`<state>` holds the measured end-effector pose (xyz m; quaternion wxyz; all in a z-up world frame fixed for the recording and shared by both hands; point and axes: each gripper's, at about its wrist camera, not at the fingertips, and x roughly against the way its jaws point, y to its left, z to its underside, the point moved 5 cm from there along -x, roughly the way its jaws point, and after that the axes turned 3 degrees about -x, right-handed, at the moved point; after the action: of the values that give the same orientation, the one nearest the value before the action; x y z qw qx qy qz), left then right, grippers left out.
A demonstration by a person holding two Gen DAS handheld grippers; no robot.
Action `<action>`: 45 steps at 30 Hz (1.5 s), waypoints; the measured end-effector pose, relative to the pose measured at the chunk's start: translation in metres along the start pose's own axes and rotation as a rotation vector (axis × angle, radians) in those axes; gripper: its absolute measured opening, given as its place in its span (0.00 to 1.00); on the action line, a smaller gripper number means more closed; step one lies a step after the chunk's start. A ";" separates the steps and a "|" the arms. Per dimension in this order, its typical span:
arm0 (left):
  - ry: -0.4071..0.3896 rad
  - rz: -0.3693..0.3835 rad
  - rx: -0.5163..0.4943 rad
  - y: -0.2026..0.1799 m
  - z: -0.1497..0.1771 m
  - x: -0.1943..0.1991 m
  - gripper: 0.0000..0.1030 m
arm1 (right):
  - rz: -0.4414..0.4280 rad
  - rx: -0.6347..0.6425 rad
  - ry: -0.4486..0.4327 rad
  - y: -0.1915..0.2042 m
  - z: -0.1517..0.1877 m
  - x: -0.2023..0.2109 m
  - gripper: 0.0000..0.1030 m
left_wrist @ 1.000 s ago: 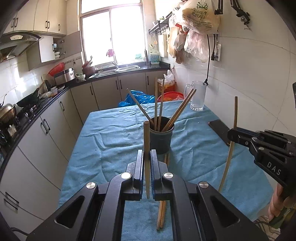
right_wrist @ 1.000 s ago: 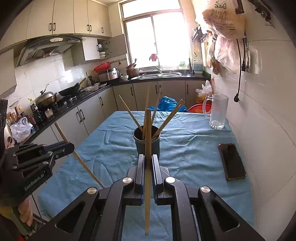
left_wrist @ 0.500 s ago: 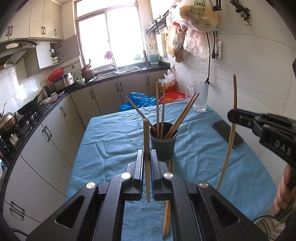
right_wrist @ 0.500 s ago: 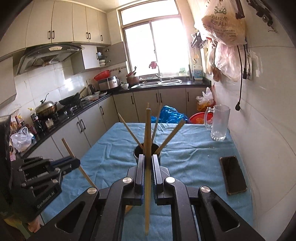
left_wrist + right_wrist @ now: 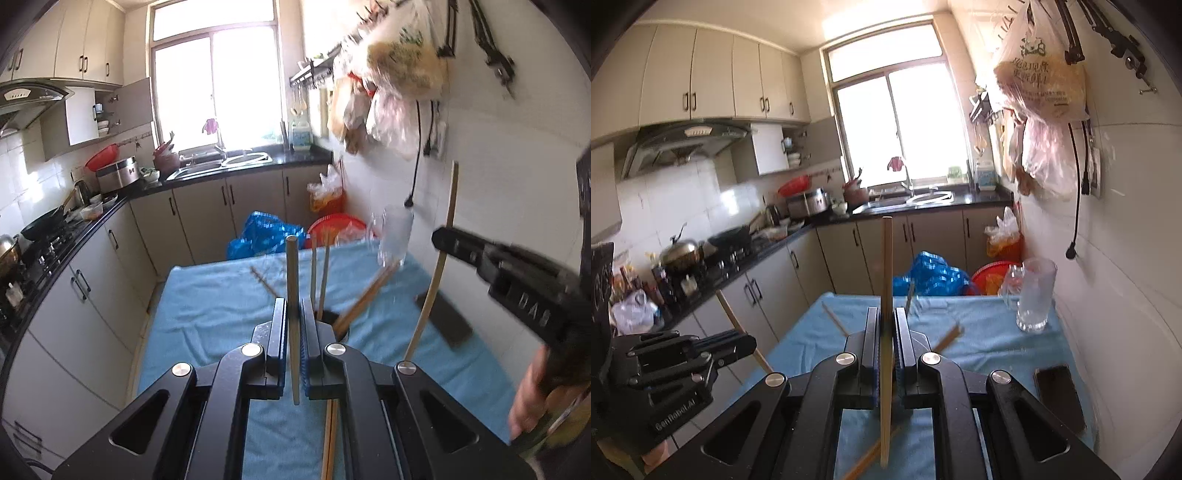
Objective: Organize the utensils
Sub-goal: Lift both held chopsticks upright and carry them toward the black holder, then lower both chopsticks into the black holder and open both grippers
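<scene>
Thin pale wooden chopstick (image 5: 291, 295) stands upright, pinched mid-length in my left gripper (image 5: 293, 332); my right gripper (image 5: 885, 347) clamps another (image 5: 886, 280). Both hang above the blue-clothed bench (image 5: 207, 306). I judge them light, stiff, smooth: mid-shaft holds best.

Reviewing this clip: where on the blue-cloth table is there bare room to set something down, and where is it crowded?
Bare cloth runs along the cabinet-side edge, left of the chopstick holder. Wall side is crowded: glass mug and phone. Loose chopsticks lie on the near middle.
</scene>
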<state>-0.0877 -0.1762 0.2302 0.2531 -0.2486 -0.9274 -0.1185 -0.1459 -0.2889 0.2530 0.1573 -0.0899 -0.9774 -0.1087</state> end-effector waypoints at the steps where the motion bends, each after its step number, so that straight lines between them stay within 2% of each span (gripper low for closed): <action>1: -0.006 0.005 0.011 0.003 -0.008 -0.003 0.06 | -0.003 -0.011 -0.012 0.000 -0.007 -0.004 0.07; 6: -0.026 0.039 0.085 0.014 -0.039 -0.026 0.06 | -0.012 -0.051 -0.058 -0.001 -0.033 -0.025 0.07; 12: -0.021 0.072 0.131 0.019 -0.053 -0.059 0.06 | 0.026 -0.053 -0.088 -0.007 -0.046 -0.061 0.07; 21: 0.049 0.076 0.150 0.025 -0.039 -0.115 0.06 | 0.054 -0.111 -0.020 -0.032 -0.024 -0.122 0.07; 28: 0.090 0.083 0.141 0.024 -0.020 -0.132 0.06 | 0.053 -0.136 0.075 -0.044 0.006 -0.152 0.08; 33: 0.072 0.075 0.132 0.024 -0.015 -0.122 0.07 | 0.043 -0.146 0.103 -0.047 0.015 -0.157 0.09; 35: 0.064 0.076 0.130 0.024 -0.015 -0.114 0.12 | 0.031 -0.157 0.105 -0.048 0.014 -0.155 0.15; 37: 0.046 0.071 0.131 0.026 -0.015 -0.101 0.19 | 0.024 -0.160 0.094 -0.048 0.010 -0.151 0.27; 41: -0.012 0.016 0.111 0.033 -0.009 -0.056 0.28 | 0.017 -0.138 0.041 -0.040 -0.003 -0.123 0.30; 43: -0.047 -0.012 0.095 0.038 0.003 -0.027 0.35 | 0.023 -0.141 -0.010 -0.031 -0.005 -0.097 0.44; 45: -0.086 -0.071 0.084 0.051 0.022 0.008 0.44 | -0.015 -0.160 -0.031 -0.019 0.001 -0.074 0.51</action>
<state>-0.0765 -0.1221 0.2203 0.2187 -0.2095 -0.9499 -0.0776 -0.0812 -0.3170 0.2246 0.1336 -0.0967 -0.9686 -0.1862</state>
